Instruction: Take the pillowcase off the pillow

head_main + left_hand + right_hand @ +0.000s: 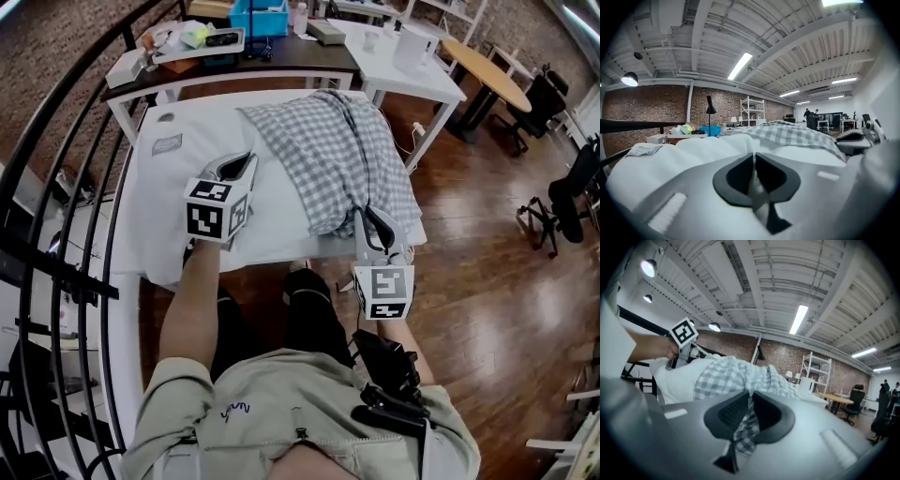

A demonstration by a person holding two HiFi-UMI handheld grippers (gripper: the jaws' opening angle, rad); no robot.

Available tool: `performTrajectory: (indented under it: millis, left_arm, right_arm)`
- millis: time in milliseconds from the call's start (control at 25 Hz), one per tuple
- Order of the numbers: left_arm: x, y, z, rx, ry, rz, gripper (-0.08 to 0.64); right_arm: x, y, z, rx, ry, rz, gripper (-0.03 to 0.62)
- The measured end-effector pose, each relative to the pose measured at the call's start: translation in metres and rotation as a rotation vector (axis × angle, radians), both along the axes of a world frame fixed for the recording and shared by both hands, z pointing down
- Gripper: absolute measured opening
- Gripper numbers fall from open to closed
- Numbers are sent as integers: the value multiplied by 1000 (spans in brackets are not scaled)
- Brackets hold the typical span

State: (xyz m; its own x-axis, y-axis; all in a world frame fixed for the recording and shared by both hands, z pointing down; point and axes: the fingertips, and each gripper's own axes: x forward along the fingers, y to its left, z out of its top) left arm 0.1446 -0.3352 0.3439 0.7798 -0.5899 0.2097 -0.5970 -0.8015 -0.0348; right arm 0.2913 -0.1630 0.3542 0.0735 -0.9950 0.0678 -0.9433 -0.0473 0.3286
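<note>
A brick wall [647,105]; wooden floor [487,281]; white tables [417,80]; ceiling strip lights [739,65].

a large white pillow [187,187] lies flat over most of a white table [281,261], with a small label near its far left corner. a grey-and-white checked pillowcase [337,159] lies crumpled over the pillow's right half, from the table's far edge to its near right corner. the right gripper [375,225] pinches the pillowcase's near end. the left gripper [239,167] pinches white pillow fabric.
</note>
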Motion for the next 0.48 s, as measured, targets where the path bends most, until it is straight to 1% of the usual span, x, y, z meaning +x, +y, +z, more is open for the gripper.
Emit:
performTrajectory:
  millis: [40, 80, 120, 160, 200, 280, 360, 400, 480]
  left_arm:
    - [-3, 7, -1, 10, 1, 8, 20]
    - [-6, 15, -2, 21, 6, 14, 18]
    - [-10, 22, -4, 35, 14, 19, 18]
    - [-13, 29, -6, 52, 24, 22, 17]
    - [-16, 36, -8, 70, 35, 24, 17]
    - [-22, 46, -12, 108, 59, 22, 17]
    - [-26, 56, -13, 135, 83, 21, 17]
    - [-27, 61, -13, 144, 95, 21, 17]
    - [-30, 69, -12, 149, 117, 25, 18]
  right_arm:
    - [-4, 4, -16, 51, -3, -8, 41]
    - [-7, 9, -34, 112, -3, -17, 23]
    - [-10, 12, -54, 167, 1, -30, 18]
    - [-11, 12, -71, 199, 12, -48, 18]
    - [-12, 8, -85, 207, 32, -70, 26]
    - [-16, -14, -106, 176, 91, -111, 91]
    - [-20, -45, -116, 118, 141, -143, 109]
    - [-21, -63, -117, 77, 147, -160, 124]
    - [-21, -100, -112, -27, 129, -188, 140]
